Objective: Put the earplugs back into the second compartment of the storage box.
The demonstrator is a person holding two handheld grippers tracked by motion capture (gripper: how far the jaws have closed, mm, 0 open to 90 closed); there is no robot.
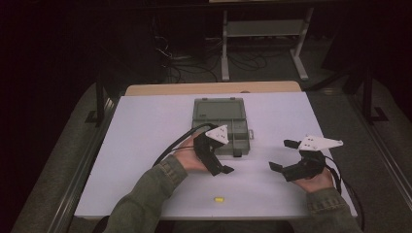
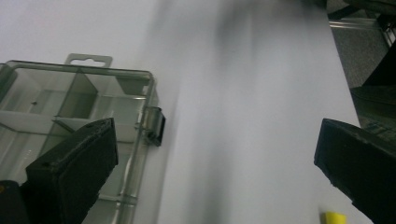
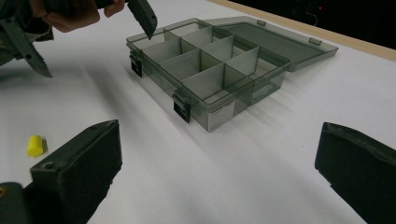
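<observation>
Nearest the person, at the front edge of the white worktop (image 1: 145, 145), lies a small yellow plastic plug (image 1: 219, 199), untouched, apart from both tools. Beyond it, the right gripper (image 1: 282, 155) and left gripper (image 1: 232, 161) hover with fingers spread, holding nothing, probably ready to pick. Farther back sits the smoky transparent compartment box (image 1: 219, 121), lid folded open, its compartments looking empty, likely awaiting the plug.

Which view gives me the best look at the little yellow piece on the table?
The right gripper view: the yellow piece sits whole and sharp near the left claw finger. The high view shows it as a tiny speck by the table's near edge; the left gripper view catches a cropped corner at the bottom.
</observation>
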